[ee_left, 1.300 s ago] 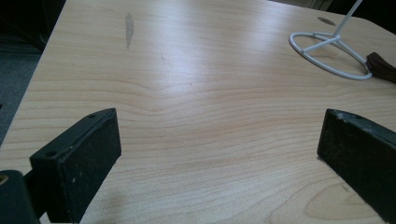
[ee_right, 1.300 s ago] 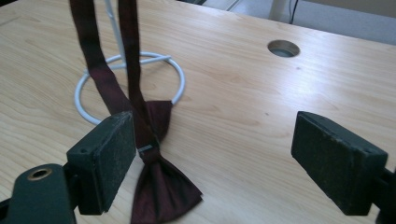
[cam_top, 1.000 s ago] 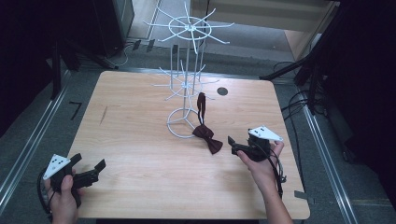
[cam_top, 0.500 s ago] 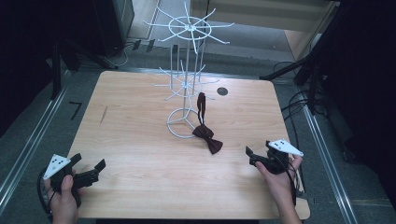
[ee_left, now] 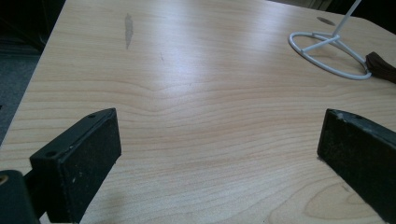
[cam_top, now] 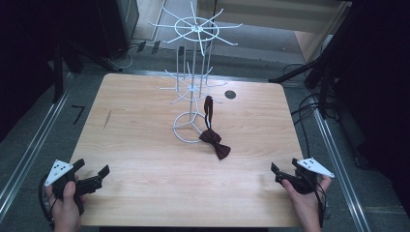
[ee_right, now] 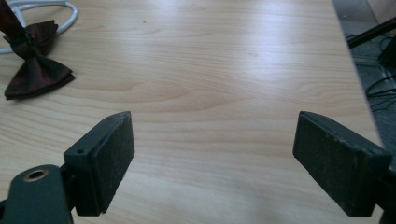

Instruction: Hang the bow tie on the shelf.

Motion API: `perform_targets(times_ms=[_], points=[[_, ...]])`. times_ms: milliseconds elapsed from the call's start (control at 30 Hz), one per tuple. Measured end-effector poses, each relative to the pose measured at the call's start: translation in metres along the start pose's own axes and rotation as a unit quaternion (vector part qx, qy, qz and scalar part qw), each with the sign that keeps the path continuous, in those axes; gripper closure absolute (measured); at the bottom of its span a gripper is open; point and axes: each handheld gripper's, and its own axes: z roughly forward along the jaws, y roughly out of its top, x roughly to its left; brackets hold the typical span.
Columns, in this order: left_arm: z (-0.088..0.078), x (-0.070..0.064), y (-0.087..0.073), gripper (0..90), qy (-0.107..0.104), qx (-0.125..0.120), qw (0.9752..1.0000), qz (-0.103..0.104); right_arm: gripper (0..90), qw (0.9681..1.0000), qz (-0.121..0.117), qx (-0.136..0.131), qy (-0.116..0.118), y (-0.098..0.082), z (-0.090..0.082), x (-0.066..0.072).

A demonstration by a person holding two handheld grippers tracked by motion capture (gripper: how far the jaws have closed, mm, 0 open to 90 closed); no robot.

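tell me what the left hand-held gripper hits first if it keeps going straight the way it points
Probably bare table first. Farther along, the white wire stand base ring sits right of its line, so the left hand-held gripper may pass it; depth is unclear.

High view looks forward and down over whole counter (cam_top: 145, 145); both gripper views sit low and close, sharing the bow tie (ee_right: 32, 65).

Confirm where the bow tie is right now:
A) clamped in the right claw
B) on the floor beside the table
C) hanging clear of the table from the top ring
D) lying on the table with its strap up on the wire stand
D: the bow tie rests on the table by the wire stand, strap running up to a lower hook; the right claw is open and well away from it.
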Motion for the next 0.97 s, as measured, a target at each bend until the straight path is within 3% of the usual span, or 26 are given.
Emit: perform_targets(times_ms=[167, 300, 433, 633, 967], points=[[0.000, -0.002, 0.000, 0.2, 0.007, -0.002, 0.9999, 0.012, 13.2, 0.9998, 0.015, -0.013, -0.008, -0.012, -0.018, -0.020], [0.000, -0.002, 0.000, 0.2, 0.010, 0.001, 0.9999, 0.011, 13.3, 0.9994, 0.022, -0.022, -0.015, -0.021, -0.040, -0.040], [0.000, -0.003, -0.001, 0.2, 0.015, -0.004, 0.9998, 0.012, 13.4, 0.9984, 0.044, -0.031, -0.020, -0.029, -0.055, -0.058], [-0.002, -0.002, -0.001, 0.2, 0.015, -0.014, 0.9998, 0.003, 13.5, 0.9980, 0.053, -0.028, -0.018, -0.035, -0.056, -0.061], [-0.001, -0.002, -0.001, 0.2, 0.010, -0.005, 0.9999, 0.006, 13.7, 0.9981, 0.054, -0.006, -0.029, -0.044, -0.045, -0.059]])
